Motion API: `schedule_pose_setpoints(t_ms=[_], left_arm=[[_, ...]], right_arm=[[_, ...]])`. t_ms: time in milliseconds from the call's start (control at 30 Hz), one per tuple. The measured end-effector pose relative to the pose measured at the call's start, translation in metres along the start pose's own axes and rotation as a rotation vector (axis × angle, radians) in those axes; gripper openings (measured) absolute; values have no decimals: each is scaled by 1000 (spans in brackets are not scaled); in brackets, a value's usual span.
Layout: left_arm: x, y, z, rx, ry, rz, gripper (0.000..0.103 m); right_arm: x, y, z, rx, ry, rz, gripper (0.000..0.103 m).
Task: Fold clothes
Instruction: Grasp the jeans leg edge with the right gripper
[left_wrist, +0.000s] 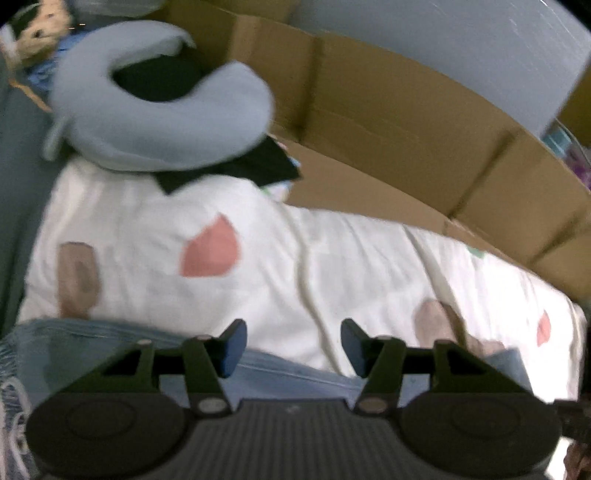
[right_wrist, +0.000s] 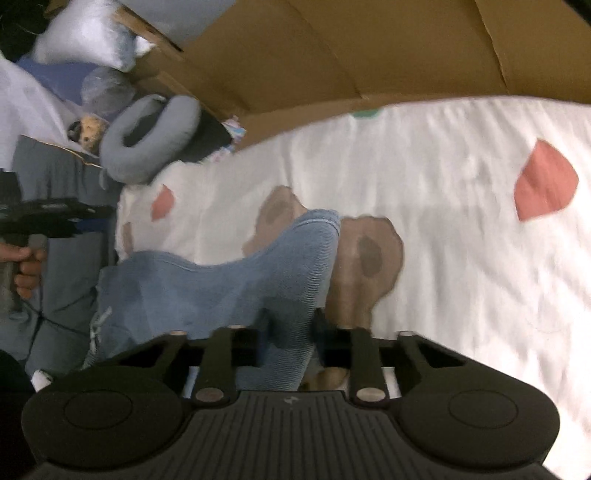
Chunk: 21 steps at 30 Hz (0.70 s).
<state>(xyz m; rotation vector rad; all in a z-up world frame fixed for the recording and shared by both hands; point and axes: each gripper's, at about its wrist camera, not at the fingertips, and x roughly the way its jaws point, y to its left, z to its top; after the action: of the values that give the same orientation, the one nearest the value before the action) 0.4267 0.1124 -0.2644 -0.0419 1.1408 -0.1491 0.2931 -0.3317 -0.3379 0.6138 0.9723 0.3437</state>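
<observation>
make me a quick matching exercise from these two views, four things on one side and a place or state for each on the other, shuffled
Things:
1. left claw
2. right claw
3. neck pillow
4. cardboard box

Places or states:
a. grey-blue, curved, at the far left end of the white bedspread
b. brown, running along the far edge of the bedspread
c. open, nothing between its blue pads
d. shut on the blue denim garment

Pairs: 1-c, 2-d, 3-a, 4-b
</observation>
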Motion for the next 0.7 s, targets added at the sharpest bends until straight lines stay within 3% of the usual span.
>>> schedule_pose_setpoints(t_ms=[67, 433, 500, 567, 700], left_arm=[[6, -11, -4, 8, 13, -24, 62], [-9, -42, -13, 8, 5, -209, 63], [-12, -42, -12, -7, 9, -242, 67], [-14, -42, -13, -13, 13, -270, 80], [-17, -45, -19, -26, 44, -326, 81]], right_arm=[[-4, 12, 0, -18, -13, 24, 9], [-14, 80, 3, -109, -59, 142, 5], [-9, 91, 4, -121, -53, 158, 5], [-3, 103, 4, -137, -44, 174, 5], [10, 123, -3, -154, -33, 172, 5]])
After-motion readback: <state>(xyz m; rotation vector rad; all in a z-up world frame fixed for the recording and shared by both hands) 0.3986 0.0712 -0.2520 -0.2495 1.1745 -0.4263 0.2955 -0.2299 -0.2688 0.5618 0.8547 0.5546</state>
